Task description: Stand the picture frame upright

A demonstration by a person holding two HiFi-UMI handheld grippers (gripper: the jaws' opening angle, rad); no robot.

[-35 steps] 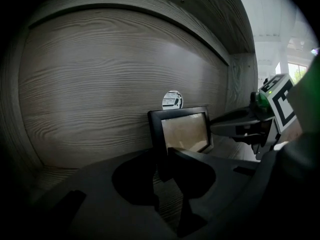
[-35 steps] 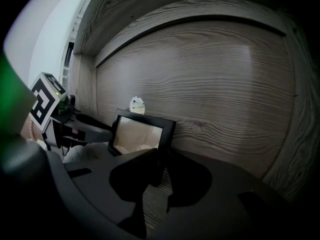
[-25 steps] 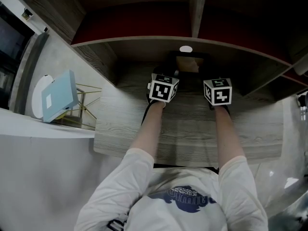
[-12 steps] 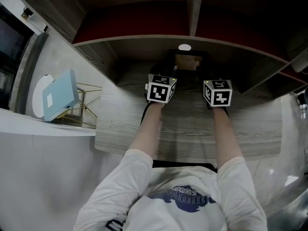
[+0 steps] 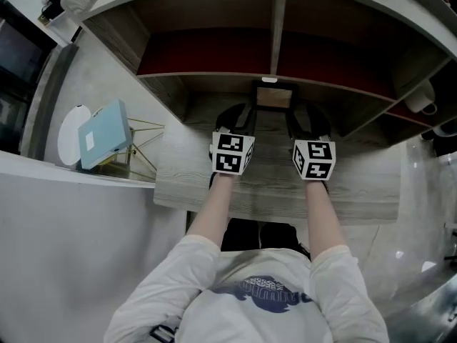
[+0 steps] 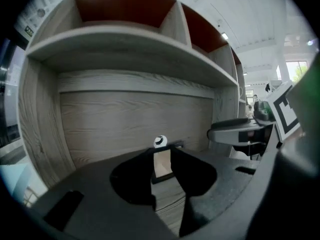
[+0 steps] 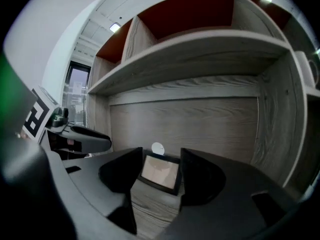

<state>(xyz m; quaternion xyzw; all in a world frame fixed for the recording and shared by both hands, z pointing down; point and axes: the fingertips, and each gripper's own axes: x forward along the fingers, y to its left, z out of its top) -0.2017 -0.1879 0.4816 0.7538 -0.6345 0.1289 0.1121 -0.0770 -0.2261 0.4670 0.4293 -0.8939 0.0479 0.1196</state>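
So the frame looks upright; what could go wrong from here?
1. The picture frame stands free on the wooden desk, with neither tool touching it. Its rear support is hidden, so it may not be seated and could tip.
2. The left tool and right tool have just been opening, and nothing is between their jaws. Both point at the frame, so a forward drift could knock it over.

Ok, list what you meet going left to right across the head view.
light blue box → left gripper → picture frame → right gripper
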